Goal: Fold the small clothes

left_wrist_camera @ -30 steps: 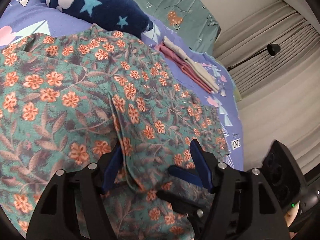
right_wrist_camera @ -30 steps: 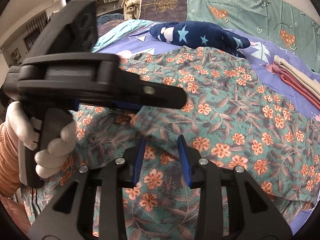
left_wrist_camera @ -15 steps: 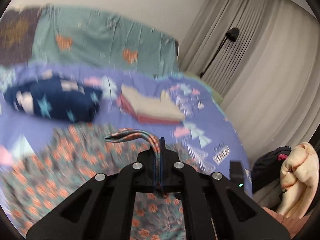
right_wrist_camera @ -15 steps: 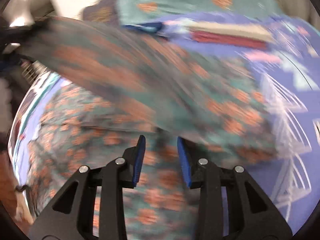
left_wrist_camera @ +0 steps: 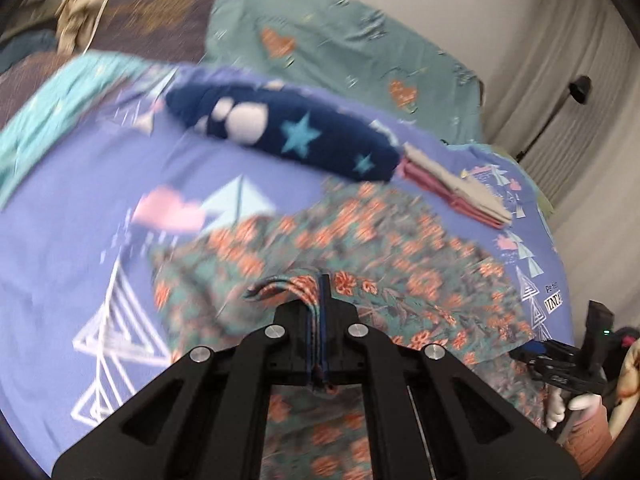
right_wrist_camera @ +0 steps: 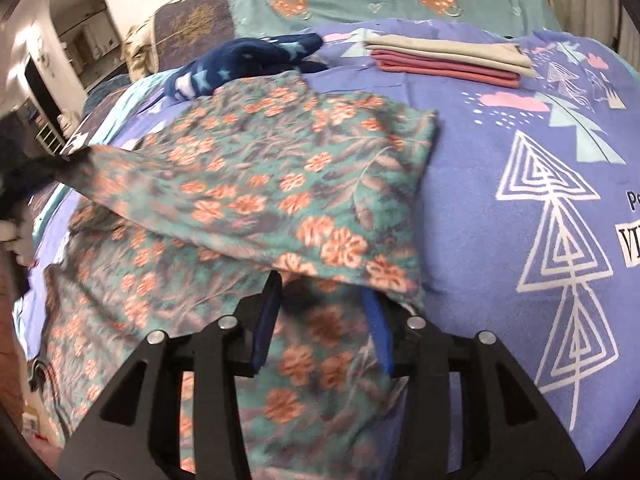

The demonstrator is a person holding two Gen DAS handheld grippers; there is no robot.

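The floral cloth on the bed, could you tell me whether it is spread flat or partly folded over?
Partly folded. In the right wrist view one layer of the floral cloth lies doubled over the layer beneath, and the left tool grips a lifted edge.

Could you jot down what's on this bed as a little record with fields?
surface: purple printed bedsheet
being folded: floral garment, partly doubled over
left gripper: shut on a pinch of the floral garment
right gripper: jaws just opening, cloth draped over its tips
already folded: beige and pink stack
also there: navy star cloth
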